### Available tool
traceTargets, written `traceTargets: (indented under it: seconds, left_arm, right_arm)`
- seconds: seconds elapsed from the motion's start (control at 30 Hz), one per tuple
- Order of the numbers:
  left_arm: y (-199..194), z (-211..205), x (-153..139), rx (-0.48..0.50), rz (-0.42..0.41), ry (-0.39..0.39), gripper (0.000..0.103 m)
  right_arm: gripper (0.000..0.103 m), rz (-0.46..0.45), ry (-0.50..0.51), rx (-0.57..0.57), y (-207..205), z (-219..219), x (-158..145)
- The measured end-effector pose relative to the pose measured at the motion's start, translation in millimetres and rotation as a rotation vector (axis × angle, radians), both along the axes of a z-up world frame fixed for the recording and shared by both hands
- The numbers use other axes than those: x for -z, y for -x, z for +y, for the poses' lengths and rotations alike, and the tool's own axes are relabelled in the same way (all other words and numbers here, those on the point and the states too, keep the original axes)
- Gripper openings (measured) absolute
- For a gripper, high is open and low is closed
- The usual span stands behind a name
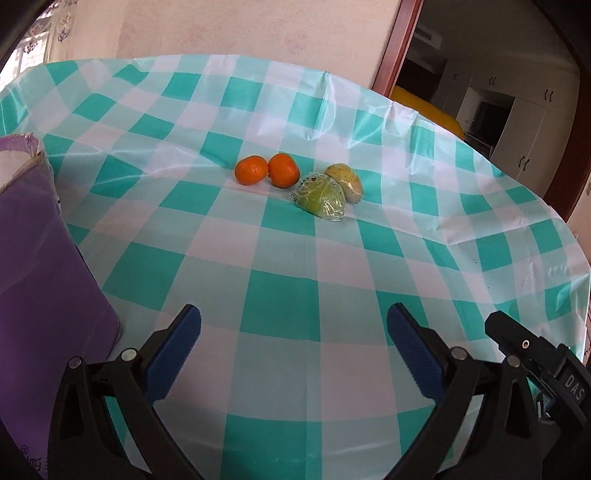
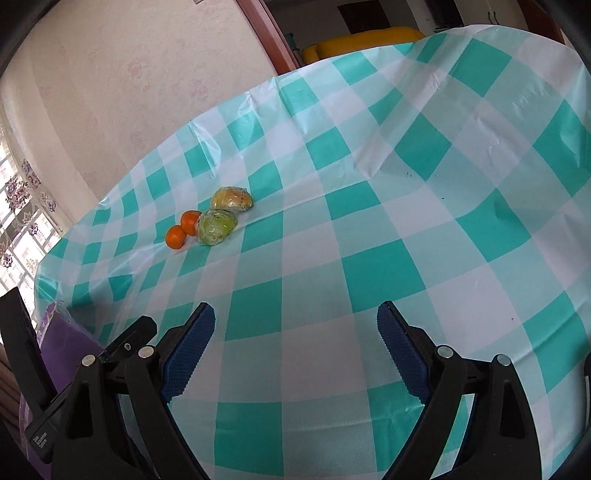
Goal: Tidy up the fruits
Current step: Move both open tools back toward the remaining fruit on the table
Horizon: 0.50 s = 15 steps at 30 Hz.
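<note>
Nearest to me: my left gripper (image 1: 293,317), blue ribbed pads (image 1: 177,347) spread wide, nothing between them, hovering over the near part of the table. My right gripper (image 2: 295,315) likewise, pads (image 2: 192,347) wide apart and empty. In the left wrist view, the black body of the right gripper shows at the near right edge; in the right wrist view, the left one's body sits at the near left.

Surface: one table under a teal-and-white checked tablecloth (image 1: 280,291), glossy, creased along its far edge.

Near left: one purple bag (image 1: 48,258), standing upright on the cloth just left of my left gripper, its top rim open. In the right wrist view only a purple corner (image 2: 70,343) shows at the near left.

Middle of the table, well beyond both grippers, one cluster of fruit:
- two oranges (image 1: 251,170) (image 1: 283,170), side by side and touching, on the left of the group;
- one green fruit in clear wrap (image 1: 322,198), nearest of the four, just right of the oranges;
- one yellowish fruit in clear wrap (image 1: 345,178), behind the green one and touching it.

From the right wrist view I see the same four: oranges (image 2: 176,237) (image 2: 190,222), green wrapped fruit (image 2: 216,226), yellowish wrapped fruit (image 2: 232,198).

Far: pale patterned wall (image 1: 221,29), wooden door frame (image 1: 397,44), a yellow object (image 1: 432,114) beyond the table's far right edge, white cupboards (image 1: 517,122) past the doorway.
</note>
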<state>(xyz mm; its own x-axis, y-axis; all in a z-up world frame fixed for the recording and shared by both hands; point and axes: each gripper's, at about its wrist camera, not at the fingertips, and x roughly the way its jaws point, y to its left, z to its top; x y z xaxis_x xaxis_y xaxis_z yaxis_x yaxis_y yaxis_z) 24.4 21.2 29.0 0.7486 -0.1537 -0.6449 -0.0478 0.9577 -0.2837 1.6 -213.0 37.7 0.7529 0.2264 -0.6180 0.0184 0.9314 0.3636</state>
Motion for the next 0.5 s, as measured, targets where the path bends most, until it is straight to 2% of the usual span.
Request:
traceTargets:
  seconds: [0.1,0.33,0.5]
  left_arm:
    - [4.1,7.7,0.8,0.01,-0.026,0.05,0.101]
    - [9.2,14.2,2.0,0.033,-0.056,0.132,0.101]
    - [10.8,16.4,2.1,0.021,-0.065,0.144,0.101]
  right_arm:
    - [0.087,-0.008,-0.01,-0.032,-32.8,14.0,-7.4]
    - [0.087,0.057,-0.066,-0.036,-134.8,45.6,-4.4]
    - [0.087,0.124,-0.102,-0.073,-197.0,74.2,2.7]
